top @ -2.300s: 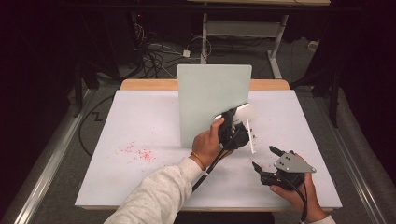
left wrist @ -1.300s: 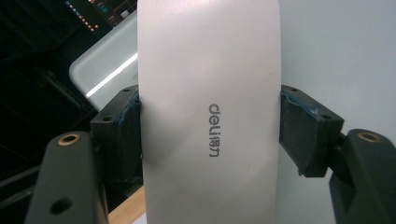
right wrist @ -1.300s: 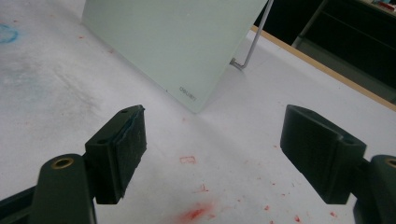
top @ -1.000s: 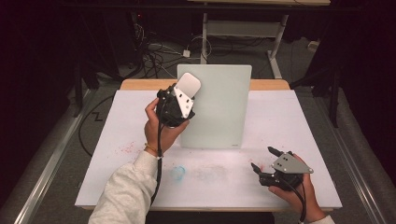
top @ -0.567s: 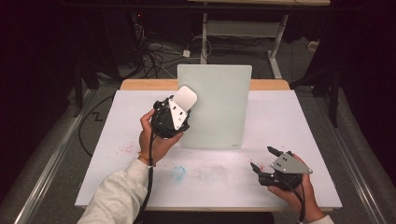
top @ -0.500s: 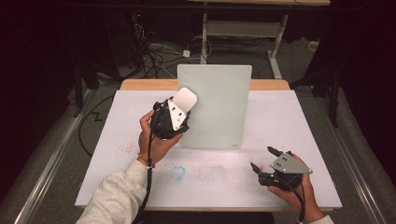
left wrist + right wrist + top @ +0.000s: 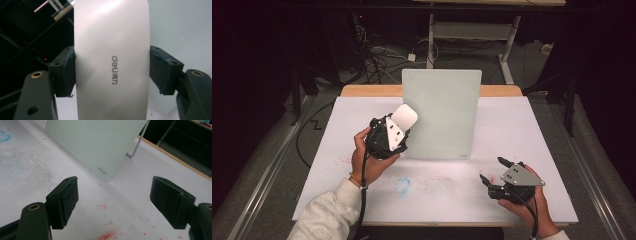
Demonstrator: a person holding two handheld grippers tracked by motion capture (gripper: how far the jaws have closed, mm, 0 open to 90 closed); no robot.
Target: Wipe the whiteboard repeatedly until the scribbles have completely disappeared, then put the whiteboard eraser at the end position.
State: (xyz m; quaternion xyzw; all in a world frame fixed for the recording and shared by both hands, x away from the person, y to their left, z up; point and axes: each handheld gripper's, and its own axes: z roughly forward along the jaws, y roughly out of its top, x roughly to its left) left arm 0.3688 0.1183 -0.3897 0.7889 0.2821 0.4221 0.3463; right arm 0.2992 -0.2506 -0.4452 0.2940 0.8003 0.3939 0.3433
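Jaws of the left gripper are clamping a smooth, rounded white eraser beside the upright frosted glass board, while the right gripper is resting wide apart on the chalk-smudged white surface.

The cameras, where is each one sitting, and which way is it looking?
High view: above the person's side, looking forward and down at the white table; both forearms, the left claw and right claw show.
Left gripper view: on the left claw, looking along its jaws at the clamped white eraser.
Right gripper view: on the right claw, looking along its open jaws at the table.
All three share the upright glass board.
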